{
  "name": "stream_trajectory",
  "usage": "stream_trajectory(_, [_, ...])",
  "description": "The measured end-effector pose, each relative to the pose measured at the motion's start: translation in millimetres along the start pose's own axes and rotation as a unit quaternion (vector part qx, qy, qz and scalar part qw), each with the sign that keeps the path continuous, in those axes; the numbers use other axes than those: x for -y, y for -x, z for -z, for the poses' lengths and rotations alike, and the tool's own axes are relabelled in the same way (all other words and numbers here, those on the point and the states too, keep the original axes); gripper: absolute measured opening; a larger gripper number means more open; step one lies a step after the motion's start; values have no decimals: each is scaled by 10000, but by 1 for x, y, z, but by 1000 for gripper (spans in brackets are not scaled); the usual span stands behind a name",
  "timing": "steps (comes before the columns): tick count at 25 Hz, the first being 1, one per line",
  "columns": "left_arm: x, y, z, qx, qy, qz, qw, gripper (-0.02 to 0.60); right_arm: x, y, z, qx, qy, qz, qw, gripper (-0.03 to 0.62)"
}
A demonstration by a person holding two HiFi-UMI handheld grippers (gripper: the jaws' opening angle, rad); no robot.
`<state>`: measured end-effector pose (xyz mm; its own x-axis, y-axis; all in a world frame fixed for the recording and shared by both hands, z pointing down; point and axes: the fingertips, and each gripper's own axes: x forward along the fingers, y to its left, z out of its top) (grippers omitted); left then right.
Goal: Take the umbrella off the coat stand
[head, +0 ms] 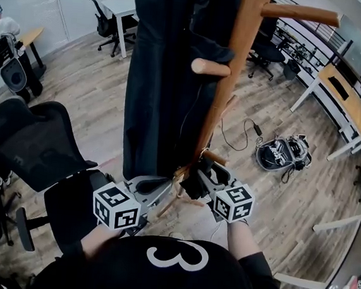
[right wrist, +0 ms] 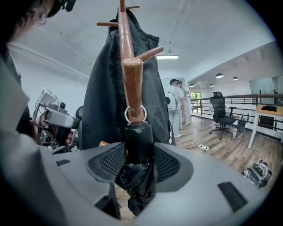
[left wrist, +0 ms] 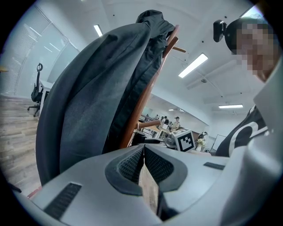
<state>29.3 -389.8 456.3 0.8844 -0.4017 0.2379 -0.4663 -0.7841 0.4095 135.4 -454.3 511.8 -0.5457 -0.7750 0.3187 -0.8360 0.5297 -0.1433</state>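
A black folded umbrella [right wrist: 139, 148] hangs by the metal ring [right wrist: 135, 114] on its handle from a low peg [right wrist: 132, 77] of the wooden coat stand [head: 228, 82]. My right gripper [right wrist: 139, 161] is shut on the umbrella just below that ring. In the head view the right gripper [head: 204, 176] is at the stand's lower part, with the umbrella [head: 194, 185] dark between its jaws. A dark coat [head: 158, 75] hangs down the stand's left side. My left gripper [head: 156, 186] is beside the stand, under the coat; its pads [left wrist: 132, 164] are pressed together with nothing between them.
A black office chair [head: 34, 146] stands close at the left. A dark bag [head: 284, 154] and a cable [head: 245, 131] lie on the wooden floor to the right. Desks [head: 343, 99] line the right side. Two people [right wrist: 177, 106] stand behind the coat stand.
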Motion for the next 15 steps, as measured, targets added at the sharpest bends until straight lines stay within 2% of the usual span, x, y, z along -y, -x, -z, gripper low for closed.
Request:
stream_trajectory(5, [1, 0, 3, -19, 27, -106, 9999, 20, 1, 2, 1, 41, 81, -41, 10000, 196])
stream_trajectory(15, [1, -3, 8, -48, 156, -340, 9993, 20, 4, 2, 1, 101, -147, -259, 9995, 198])
